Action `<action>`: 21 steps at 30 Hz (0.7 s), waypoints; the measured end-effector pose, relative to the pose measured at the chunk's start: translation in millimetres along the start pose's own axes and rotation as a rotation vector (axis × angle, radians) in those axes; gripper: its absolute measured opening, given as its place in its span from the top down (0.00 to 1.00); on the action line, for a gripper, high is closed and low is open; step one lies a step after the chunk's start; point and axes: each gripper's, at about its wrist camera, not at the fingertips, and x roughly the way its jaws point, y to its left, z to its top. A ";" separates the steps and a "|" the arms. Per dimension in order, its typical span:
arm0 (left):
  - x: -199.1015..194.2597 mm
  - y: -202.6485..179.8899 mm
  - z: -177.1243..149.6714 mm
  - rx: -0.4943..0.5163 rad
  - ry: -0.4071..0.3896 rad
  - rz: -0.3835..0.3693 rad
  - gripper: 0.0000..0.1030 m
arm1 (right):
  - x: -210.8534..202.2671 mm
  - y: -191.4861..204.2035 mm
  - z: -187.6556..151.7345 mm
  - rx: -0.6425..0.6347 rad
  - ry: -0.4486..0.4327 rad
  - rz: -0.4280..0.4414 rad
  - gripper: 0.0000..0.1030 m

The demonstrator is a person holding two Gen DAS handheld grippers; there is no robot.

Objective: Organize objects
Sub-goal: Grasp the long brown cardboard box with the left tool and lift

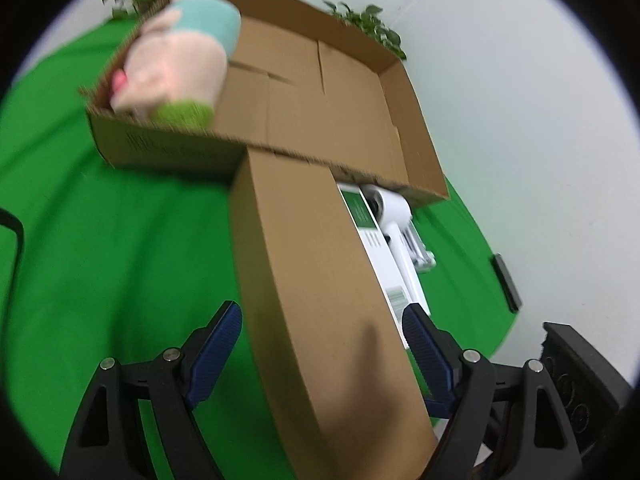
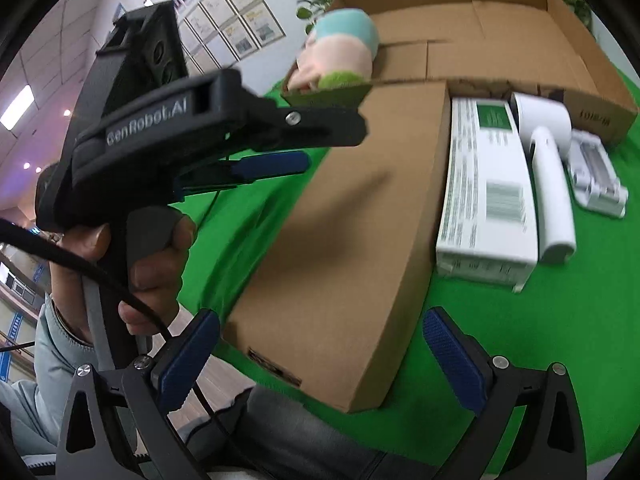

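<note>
Straddling a long closed cardboard box on a green-covered desk, the left tool hangs with its blue-padded fingers spread apart, one on each side of the box's near end and neither pressing on it. The right tool hovers near that same end of the long box, its jaws also wide apart with the box's corner between them and nothing clamped. In the right wrist view a person's hand in a light sleeve grips the handle of the left tool, which reaches in from the left of the long box. Beyond the far end of the long box, touching it, sits a large shallow open carton with its floor flaps showing; a pink plush toy with a teal cap and a green end lies in the carton's corner on the left. On the right of the long box, just beside it, lies a white packaged box with green labels and a barcode. Next to that rests a white handheld appliance, and farther out from the long box a small clear plastic piece. Leafy plants stand behind the carton against a white wall.
</note>
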 end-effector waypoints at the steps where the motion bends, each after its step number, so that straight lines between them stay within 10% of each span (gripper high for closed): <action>1: 6.2 0.7 -2.2 -0.011 0.017 -0.015 0.21 | 2.2 0.1 -0.7 0.002 0.004 -0.001 0.01; 21: 7.6 -10.2 -35.1 -0.011 0.088 0.006 0.21 | 31.1 29.3 3.6 -0.146 0.039 -0.113 0.02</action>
